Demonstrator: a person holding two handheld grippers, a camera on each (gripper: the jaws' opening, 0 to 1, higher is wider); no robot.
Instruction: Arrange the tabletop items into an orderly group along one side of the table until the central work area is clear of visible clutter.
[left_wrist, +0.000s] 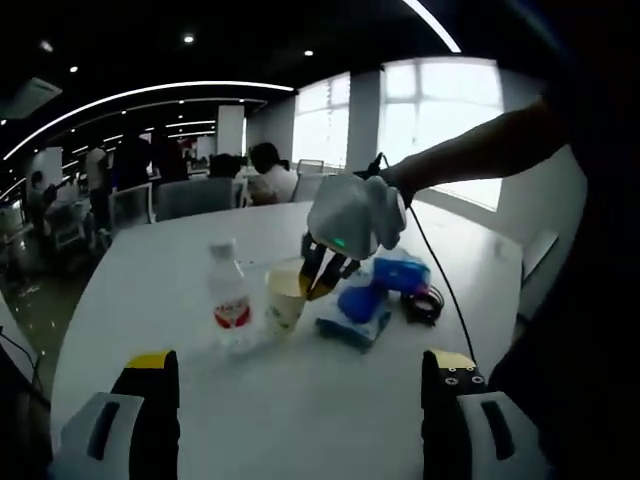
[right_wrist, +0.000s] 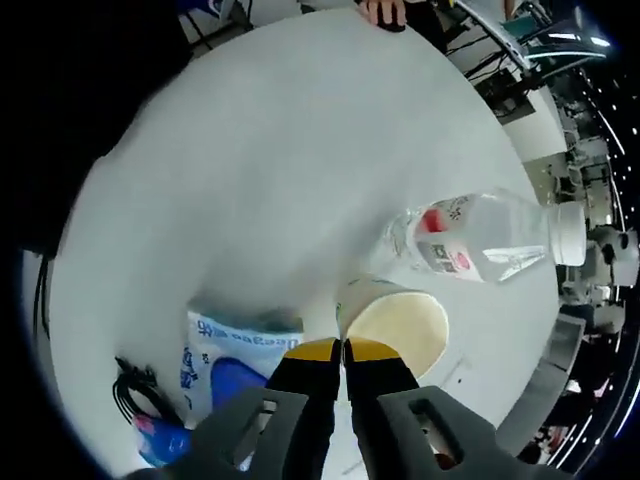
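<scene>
Here, one bottle (left_wrist: 229, 297), one paper cup (left_wrist: 284, 297), one wipes pack (left_wrist: 357, 318)

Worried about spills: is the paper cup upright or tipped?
Upright: the paper cup stands on the table, mouth up, beside the water bottle.

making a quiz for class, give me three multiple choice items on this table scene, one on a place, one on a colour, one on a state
1. Where does the water bottle stand?
A. right beside the paper cup
B. on a chair
C. on top of the blue packet

2. What colour is the bottle's label?
A. green
B. red and white
C. black

3. How is the right gripper?
A. wide open above the table
B. shut on the cup's rim
C. shut on the bottle

Answers: 1 A, bottle and cup stand side by side in the left gripper view. 2 B, the label shows red on white. 3 B, the right gripper view shows its yellow tips closed together at the cup's rim.
</scene>
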